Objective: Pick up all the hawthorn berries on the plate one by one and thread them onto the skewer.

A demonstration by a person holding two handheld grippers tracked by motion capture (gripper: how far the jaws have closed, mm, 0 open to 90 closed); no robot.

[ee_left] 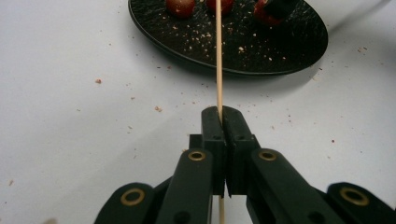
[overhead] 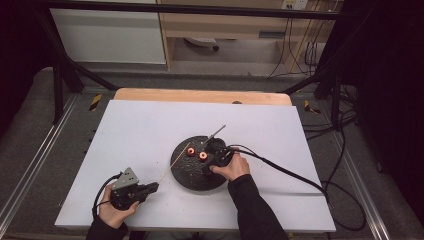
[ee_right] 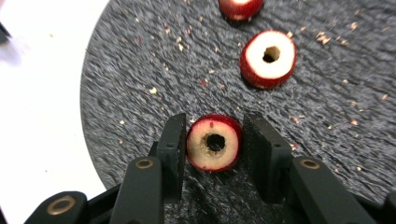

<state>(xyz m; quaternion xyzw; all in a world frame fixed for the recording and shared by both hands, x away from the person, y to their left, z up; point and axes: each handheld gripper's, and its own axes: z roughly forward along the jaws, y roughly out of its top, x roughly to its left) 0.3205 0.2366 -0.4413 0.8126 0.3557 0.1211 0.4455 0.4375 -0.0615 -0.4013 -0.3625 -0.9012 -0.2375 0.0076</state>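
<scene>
Nearest to me, at the lower left of the white table (overhead: 150, 125), my left gripper (overhead: 151, 188) rests in the person's left hand with its jaws clamped tight on a thin wooden skewer (overhead: 175, 161). In the left gripper view that skewer (ee_left: 218, 56) runs straight out from between the pressed pads toward the round black plate (ee_left: 299, 51), and nothing is threaded on the length I can see. Farther in, near the middle of the table, my right gripper (overhead: 212, 156) reaches over the black plate (overhead: 192, 181). In the right gripper view its jaws sit on either side of a cored red fruit piece (ee_right: 214, 143), a ring with pale flesh and a hole through its centre; the pads look pressed against its skin, so I judge it gripped, though it seems to sit on the plate and not lifted. Beyond it lies a second cored ring (ee_right: 268, 58), loose on the plate, and past that a third red piece (ee_right: 240, 8) at the far edge of the view. Crumbs speckle the plate and table. At the plate's far side a thin metal tool (overhead: 216, 133) rests, angled outward. My judgement: coring looks finished, skewering has hardly begun; this first ring must be lifted, its hole lined up with the skewer tip, then the others follow.
</scene>
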